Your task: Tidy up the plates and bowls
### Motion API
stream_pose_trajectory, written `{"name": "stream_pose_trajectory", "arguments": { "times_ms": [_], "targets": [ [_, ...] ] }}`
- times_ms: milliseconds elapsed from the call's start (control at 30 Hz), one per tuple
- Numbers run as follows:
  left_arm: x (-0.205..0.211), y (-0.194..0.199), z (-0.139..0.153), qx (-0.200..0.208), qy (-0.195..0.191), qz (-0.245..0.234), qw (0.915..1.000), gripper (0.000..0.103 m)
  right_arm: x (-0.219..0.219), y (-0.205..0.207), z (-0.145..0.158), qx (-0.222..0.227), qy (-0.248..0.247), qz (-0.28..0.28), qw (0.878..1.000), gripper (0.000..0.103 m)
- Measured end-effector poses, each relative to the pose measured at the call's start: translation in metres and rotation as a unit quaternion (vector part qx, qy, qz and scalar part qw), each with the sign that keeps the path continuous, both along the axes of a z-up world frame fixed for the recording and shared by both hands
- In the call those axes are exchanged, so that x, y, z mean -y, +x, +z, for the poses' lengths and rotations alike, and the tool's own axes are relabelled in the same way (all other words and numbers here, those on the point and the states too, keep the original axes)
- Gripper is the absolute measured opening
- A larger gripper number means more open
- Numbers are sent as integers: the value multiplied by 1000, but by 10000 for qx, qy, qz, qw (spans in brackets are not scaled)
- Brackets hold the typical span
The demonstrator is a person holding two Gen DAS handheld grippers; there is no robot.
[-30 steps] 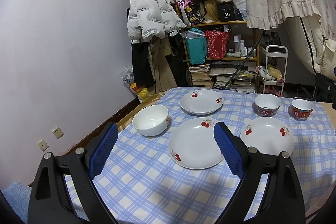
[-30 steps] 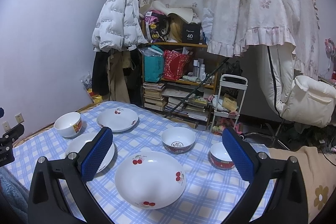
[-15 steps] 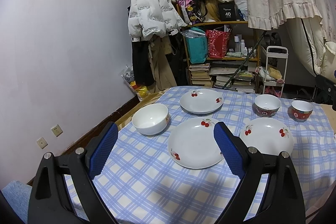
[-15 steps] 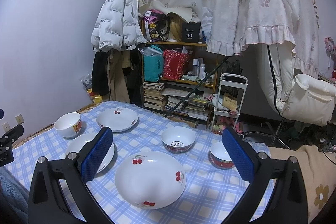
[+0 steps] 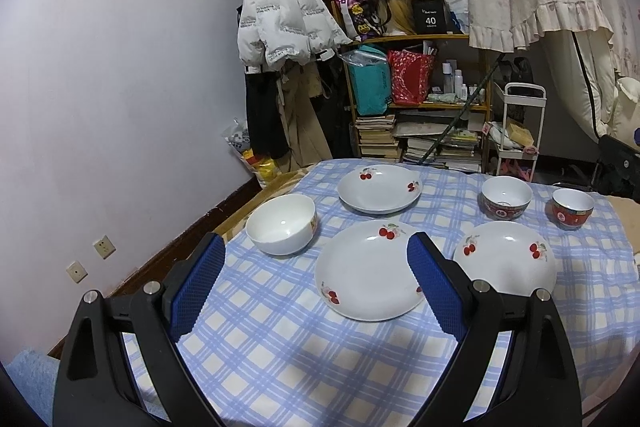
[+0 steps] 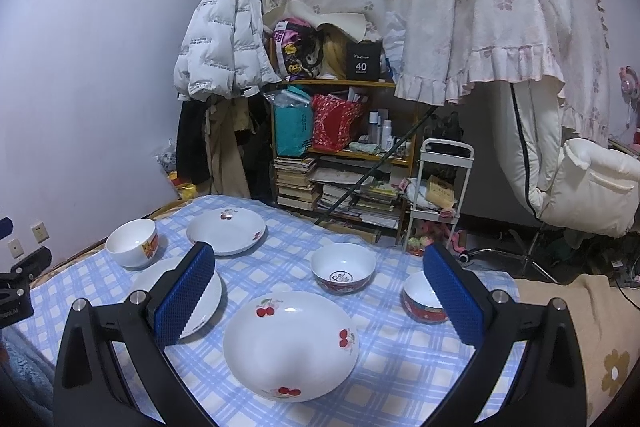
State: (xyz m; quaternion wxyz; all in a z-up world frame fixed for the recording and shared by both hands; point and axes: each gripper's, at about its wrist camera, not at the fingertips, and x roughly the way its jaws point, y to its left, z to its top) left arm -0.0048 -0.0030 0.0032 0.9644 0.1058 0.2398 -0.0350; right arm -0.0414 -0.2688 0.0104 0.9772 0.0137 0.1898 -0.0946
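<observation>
Both claws agape; round glossy cherry plates [image 5: 370, 279], checked cloth [image 5: 280, 347].

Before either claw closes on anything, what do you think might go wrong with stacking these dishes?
1. The glossy white cherry-print plate lies flat on the blue checked tablecloth; the open left claw could slip off its shallow rim or bunch the cloth.
2. The small red-patterned bowl sits near the table's right edge, close to the open right claw; a nudge might push it off.
3. The three bowls differ in size, so nesting them carelessly could leave a wobbly stack.
</observation>
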Motion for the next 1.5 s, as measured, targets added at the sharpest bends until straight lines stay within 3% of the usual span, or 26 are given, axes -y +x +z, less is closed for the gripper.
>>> {"name": "stream_pose_trajectory", "arguments": {
  "times_ms": [333, 633, 1167, 1500],
  "targets": [
    [3, 48, 18, -284, -5, 134, 9995, 91, -32, 58, 20, -117, -101, 322, 9994, 103],
    [-1, 98, 10, -572, 48, 253, 9980, 91, -79, 113, 8, -364, -275, 706, 9965, 103],
    [-7, 149, -66, -1445, 53, 389, 9887, 91, -110, 179, -45, -970, -301, 1062, 9892, 103],
    [-10, 178, -120, -2252, 12, 596, 9725, 91, -109, 215, -101, -2003, -153, 1295, 9710, 103]
  ]
}}
